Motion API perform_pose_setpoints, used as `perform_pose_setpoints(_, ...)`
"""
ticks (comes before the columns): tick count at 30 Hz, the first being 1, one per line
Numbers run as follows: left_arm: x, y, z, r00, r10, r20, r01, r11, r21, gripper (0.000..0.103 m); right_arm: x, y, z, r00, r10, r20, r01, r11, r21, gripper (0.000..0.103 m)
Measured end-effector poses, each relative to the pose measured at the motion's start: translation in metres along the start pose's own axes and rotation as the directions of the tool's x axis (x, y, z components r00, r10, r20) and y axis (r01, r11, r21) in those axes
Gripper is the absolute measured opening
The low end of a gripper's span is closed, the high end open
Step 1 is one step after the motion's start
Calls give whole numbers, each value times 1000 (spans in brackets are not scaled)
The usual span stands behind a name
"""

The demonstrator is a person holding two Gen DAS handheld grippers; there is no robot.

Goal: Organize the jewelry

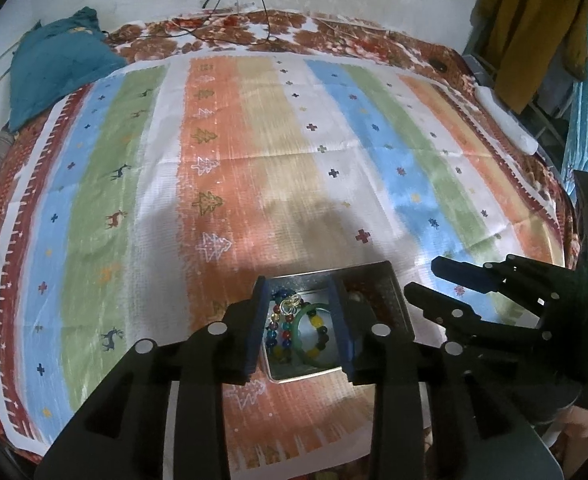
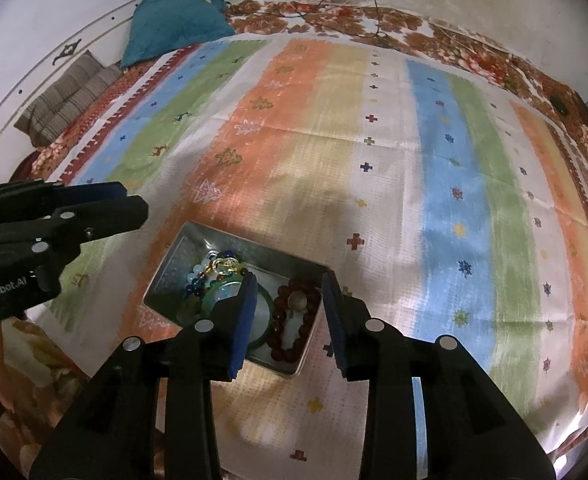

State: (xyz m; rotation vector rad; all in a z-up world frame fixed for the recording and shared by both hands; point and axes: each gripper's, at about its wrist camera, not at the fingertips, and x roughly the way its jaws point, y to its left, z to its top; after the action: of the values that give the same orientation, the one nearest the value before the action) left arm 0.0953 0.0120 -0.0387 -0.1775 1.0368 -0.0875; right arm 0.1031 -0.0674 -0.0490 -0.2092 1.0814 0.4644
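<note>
An open metal tin [image 1: 390, 292] sits on a striped cloth [image 1: 254, 140] near its front edge. Inside lie a multi-coloured bead bracelet [image 1: 278, 332] and a green bangle [image 1: 306, 354]. My left gripper [image 1: 300, 292] hovers over the tin's left half, open, with nothing pressed between its pads. In the right wrist view the tin [image 2: 182, 264] also holds a dark red bead bracelet [image 2: 294, 320], the green bangle [image 2: 214, 296] and a gold pendant [image 2: 226, 264]. My right gripper [image 2: 289, 284] hangs open over the red bracelet. Each gripper also shows in the other view, right gripper [image 1: 434, 280] and left gripper [image 2: 132, 200].
The cloth covers a bed with a floral sheet [image 1: 334, 36]. A teal pillow [image 1: 58, 64] and a striped cushion [image 2: 66, 100] lie at the far left. Cables [image 1: 230, 28] trail at the back edge. A mustard garment [image 1: 534, 20] hangs far right, a white object [image 1: 506, 120] below it.
</note>
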Motion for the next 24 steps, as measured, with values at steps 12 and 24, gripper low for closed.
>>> perform_pose_setpoints(12, -15, -8, -21, 1000, -20, 11, 19, 999, 47, 47, -40, -3, -25, 996, 0, 91, -1, 1000, 7, 51)
perform_pose_setpoints(24, -36, -14, -44, 998, -27, 52, 23, 997, 78, 61, -60, -2, -39, 989, 4, 145, -7, 1000, 20, 66)
